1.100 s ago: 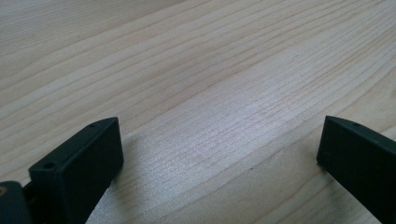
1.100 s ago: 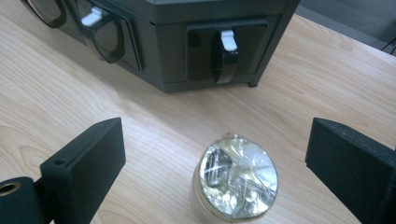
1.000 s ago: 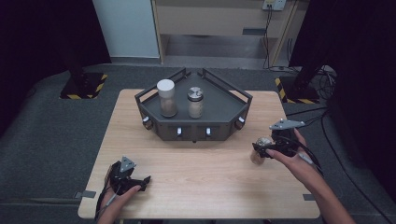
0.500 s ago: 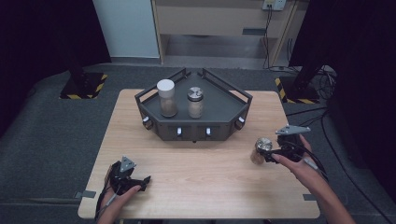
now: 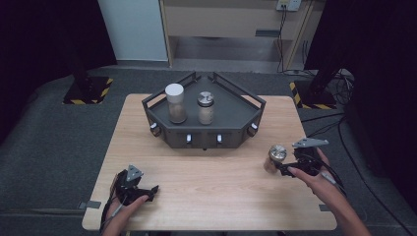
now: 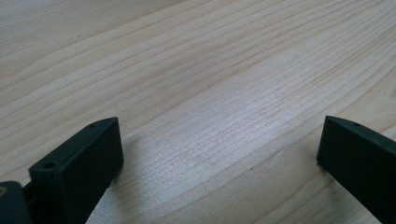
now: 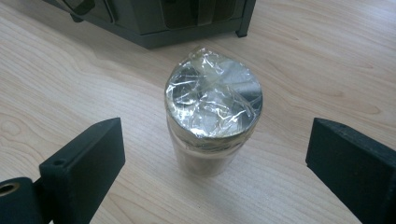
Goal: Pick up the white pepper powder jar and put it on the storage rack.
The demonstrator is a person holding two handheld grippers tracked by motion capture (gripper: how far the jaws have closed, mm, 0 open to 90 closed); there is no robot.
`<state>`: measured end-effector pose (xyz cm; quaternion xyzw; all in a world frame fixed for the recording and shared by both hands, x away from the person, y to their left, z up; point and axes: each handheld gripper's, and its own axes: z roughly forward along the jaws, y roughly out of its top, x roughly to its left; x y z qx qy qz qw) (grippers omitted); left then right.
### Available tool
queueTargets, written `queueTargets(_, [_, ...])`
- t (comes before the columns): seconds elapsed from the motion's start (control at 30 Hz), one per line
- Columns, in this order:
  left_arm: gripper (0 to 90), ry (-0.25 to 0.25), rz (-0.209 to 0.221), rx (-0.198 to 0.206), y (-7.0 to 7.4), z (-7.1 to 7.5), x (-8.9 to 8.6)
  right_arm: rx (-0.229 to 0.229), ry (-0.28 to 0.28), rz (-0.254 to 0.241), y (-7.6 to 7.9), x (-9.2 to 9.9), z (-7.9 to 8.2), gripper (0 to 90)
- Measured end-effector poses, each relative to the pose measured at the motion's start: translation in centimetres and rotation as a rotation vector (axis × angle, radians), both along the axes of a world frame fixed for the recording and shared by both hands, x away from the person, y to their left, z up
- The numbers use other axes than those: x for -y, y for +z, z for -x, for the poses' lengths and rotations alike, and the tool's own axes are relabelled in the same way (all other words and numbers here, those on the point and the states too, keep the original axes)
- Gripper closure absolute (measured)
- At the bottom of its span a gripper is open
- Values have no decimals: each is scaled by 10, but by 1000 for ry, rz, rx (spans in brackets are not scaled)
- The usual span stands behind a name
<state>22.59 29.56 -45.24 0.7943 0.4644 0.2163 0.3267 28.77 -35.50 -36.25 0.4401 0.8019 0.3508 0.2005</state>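
Lower left of the high view: left gripper (image 5: pixel 147 191) idle on the bare table (image 5: pixel 216 196), jaws wide apart, nothing between. Lower right: right gripper (image 5: pixel 281 168) at a foil-capped jar (image 5: pixel 275 158), jaws spread to either side, no contact, jar upright on the wood. Centre, farther back: dark tray (image 5: pixel 231 129) already holding a white-lidded jar (image 5: pixel 175 102) and a metal-lidded jar (image 5: pixel 205 107). Judged stage: two jars apparently placed; third not yet gripped, lift and placement presumably left.
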Motion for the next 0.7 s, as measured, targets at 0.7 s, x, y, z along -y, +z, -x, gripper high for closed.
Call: queueTargets(0.7, [0,0,0,0,0,0,0,-36,-6,-6,-22,-4,-3,46])
